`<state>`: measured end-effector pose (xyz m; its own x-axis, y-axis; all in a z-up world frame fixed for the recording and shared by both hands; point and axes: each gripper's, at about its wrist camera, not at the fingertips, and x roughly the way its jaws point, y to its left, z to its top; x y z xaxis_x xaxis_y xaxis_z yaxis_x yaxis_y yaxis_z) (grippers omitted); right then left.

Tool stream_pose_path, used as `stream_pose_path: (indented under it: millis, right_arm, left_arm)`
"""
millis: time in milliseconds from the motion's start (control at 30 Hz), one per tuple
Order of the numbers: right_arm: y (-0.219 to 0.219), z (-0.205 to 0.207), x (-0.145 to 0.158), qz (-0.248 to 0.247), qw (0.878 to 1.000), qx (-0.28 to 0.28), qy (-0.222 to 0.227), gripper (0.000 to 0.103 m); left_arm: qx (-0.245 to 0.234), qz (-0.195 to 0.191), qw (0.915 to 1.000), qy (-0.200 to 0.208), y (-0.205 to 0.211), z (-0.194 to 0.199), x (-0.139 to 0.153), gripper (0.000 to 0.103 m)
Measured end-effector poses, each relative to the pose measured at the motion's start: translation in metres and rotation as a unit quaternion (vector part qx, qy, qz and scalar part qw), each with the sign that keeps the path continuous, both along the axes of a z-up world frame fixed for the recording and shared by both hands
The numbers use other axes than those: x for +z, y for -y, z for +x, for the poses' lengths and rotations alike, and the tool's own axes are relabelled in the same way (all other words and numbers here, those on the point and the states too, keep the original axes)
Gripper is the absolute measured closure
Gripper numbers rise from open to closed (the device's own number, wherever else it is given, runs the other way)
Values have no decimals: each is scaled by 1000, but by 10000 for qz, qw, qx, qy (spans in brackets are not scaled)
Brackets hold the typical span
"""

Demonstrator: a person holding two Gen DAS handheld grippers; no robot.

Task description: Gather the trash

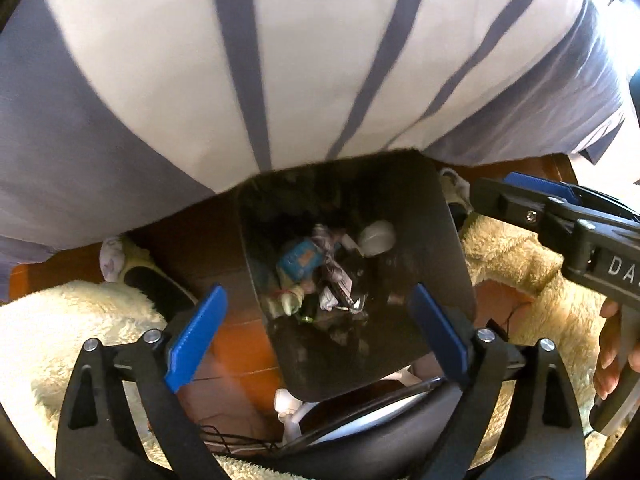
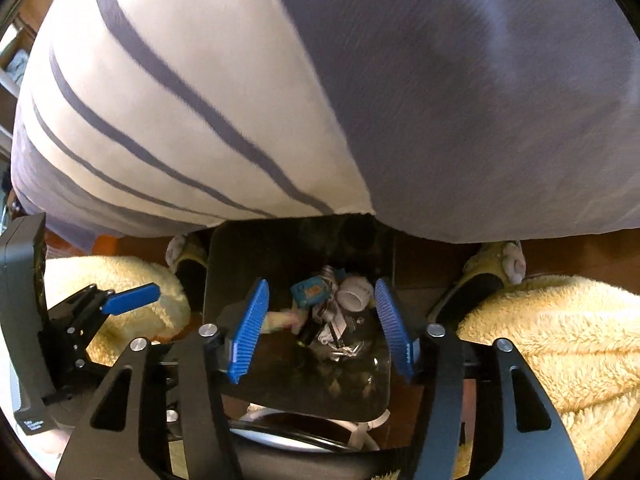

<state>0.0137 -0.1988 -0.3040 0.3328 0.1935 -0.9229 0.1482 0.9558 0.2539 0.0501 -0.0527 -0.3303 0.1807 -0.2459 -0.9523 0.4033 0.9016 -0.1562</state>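
A striped white and grey-blue garment [image 1: 280,60] on the person fills the upper part of both views and overhangs the far rim of the black bin [image 1: 452,208], so there is no open room beyond that edge. The bin stands on the reddish wooden floor [image 1: 236,336], its mouth facing up, dark walls sloping in to the bottom. Cream fleece-covered legs [image 1: 60,320] flank the bin on both sides; a strip of bare floor separates the bin's wall from the fleece on each side. A slippered foot [image 1: 132,268] rests just beside each far corner of the bin. Against the bin's near edge lie a dark rounded object and white cables [image 1: 288,412], crowding that side.

The trash [image 1: 316,276] lies heaped at the bin's bottom: a blue packet [image 2: 310,292], a white cap-like piece [image 1: 376,236], crumpled wrappers and paper.

The left gripper [image 1: 316,336] hangs above the bin's near half, blue pads spread wide, nothing between them. The right gripper [image 2: 320,330] hangs over the bin's middle, its pads parted and empty, clear of the walls.
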Motion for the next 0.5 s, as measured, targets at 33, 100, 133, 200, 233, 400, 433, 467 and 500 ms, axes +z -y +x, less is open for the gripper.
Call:
stream_pose_path:
  millis: [33,100,133,200,233,400,433,467,500]
  right_arm:
    - [1,0,3,-9,10000,-31,39,36]
    - [7,-4,17,-60,9996,-146,223,27]
    - [9,-5,23,-85,9993,-185,299,18]
    - [15,-10,46,-180,9976,-288,605,5]
    - [16,-12,54,-221,9966,-323,719,3]
    - [26,-24,113,-458,9872,-473,1451,3]
    - [25,-25,121,-506,9853,-489,1554,3]
    - [26,-27,134,-590,9822,-502,1708,3]
    - [25,-28,146,-698,9791,-518,1840,3]
  left_arm:
    - [28,-15,10000,70,-2,0,5,12]
    - [111,-81,9995,282,-9,0,19,10]
    - [157,-125,9989,431,-12,-1,30,9]
    - [221,-185,9972,683,-18,-2,49,8]
    - [249,-226,9963,790,-20,-3,58,8]
    - [376,-412,9857,1589,-32,-9,122,8]
    - [397,-436,9834,1718,-34,-10,133,8]
    - [435,-460,9801,1881,-36,-11,146,8]
    - [476,-487,9764,2050,-38,-12,160,8]
